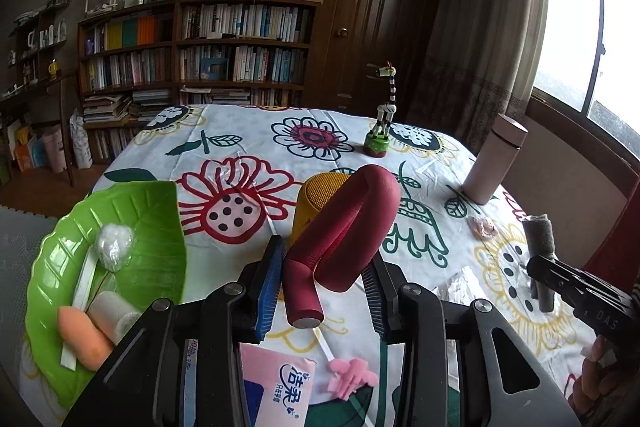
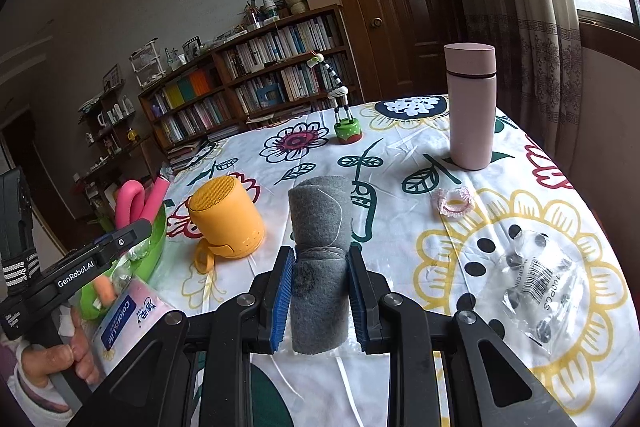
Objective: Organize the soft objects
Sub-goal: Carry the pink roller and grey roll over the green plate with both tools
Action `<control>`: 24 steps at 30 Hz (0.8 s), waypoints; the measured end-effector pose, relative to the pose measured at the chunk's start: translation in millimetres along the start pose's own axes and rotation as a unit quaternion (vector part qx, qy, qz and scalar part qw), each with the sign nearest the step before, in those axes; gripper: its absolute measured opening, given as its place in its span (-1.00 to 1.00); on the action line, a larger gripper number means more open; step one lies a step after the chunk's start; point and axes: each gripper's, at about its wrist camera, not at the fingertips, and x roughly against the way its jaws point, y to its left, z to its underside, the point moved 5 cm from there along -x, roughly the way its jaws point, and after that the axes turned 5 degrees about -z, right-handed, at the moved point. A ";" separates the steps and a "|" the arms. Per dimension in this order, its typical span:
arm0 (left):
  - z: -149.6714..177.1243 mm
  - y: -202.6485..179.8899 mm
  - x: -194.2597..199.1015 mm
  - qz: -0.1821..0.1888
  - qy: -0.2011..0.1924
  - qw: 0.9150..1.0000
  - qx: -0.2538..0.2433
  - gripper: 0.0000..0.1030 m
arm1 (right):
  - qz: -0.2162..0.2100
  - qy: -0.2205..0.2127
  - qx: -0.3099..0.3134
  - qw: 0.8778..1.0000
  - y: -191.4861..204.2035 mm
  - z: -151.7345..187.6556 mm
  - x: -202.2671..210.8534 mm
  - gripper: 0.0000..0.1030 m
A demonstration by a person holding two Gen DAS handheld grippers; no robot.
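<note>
Right tool (image 2: 318, 291) grips grey felt roll (image 2: 318, 259); left tool (image 1: 324, 291) apparently clamps red foam tube (image 1: 344, 227).

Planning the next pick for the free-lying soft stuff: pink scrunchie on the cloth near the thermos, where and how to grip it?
The pink scrunchie lies flat as an open ring on the tablecloth, clear of the pink thermos. Probably best from straight above: one finger inside the ring, one outside, pinching a single side of the band. Its near edge looks least obstructed. Both grippers are full now.

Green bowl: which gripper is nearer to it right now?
Left. The left gripper, holding a bent foam tube, is right beside the green bowl; the right gripper sits further right, clamping a grey felt roll.
</note>
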 end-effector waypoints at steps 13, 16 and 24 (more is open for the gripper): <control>3.0 82.5 10.4 -0.062 -0.016 0.997 0.052 -0.24 | -0.025 0.012 0.035 0.999 51.5 -0.7 -19.3 -0.46; 6.1 102.7 11.4 -0.074 -0.016 0.995 0.069 -0.24 | -0.032 0.017 0.044 0.998 63.0 0.2 -24.1 -0.46; 16.6 141.5 7.8 -0.103 -0.011 0.989 0.107 0.11 | -0.052 0.029 0.069 0.996 95.1 2.2 -38.4 -0.46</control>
